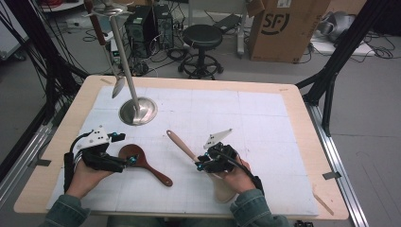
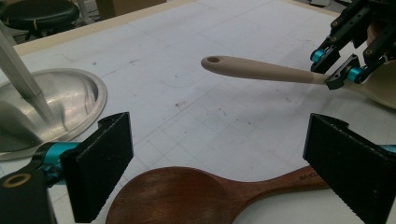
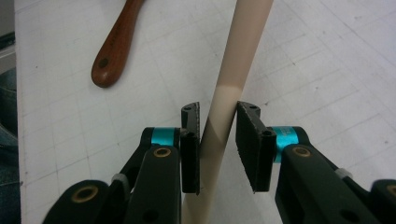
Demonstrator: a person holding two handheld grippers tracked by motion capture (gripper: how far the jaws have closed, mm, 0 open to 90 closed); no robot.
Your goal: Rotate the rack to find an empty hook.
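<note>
A brown wooden spoon (image 1: 151, 170) (image 2: 173, 196) (image 3: 112, 51) lies flat on the white mat at front left. My left gripper (image 1: 126, 149) (image 2: 217, 172) is open, with wide jaws on either side of the spoon's bowl and neck, and touches neither. A beige spatula (image 1: 182, 144) (image 2: 261, 70) (image 3: 243, 46) lies right of it, its handle pointing to the far left and its blade under the person's right hand. My right gripper (image 1: 202, 160) (image 3: 218, 135) straddles that handle low down. Its pads stand very close on both sides, and I read them as just short of pressing.
A metal stand with a round base (image 1: 138, 111) (image 2: 56, 98) and a slanted pole stands at the mat's far left, with a utensil (image 1: 118, 87) hanging from it. Beyond the table are a black stool (image 1: 202, 38) and a cardboard box (image 1: 283, 28).
</note>
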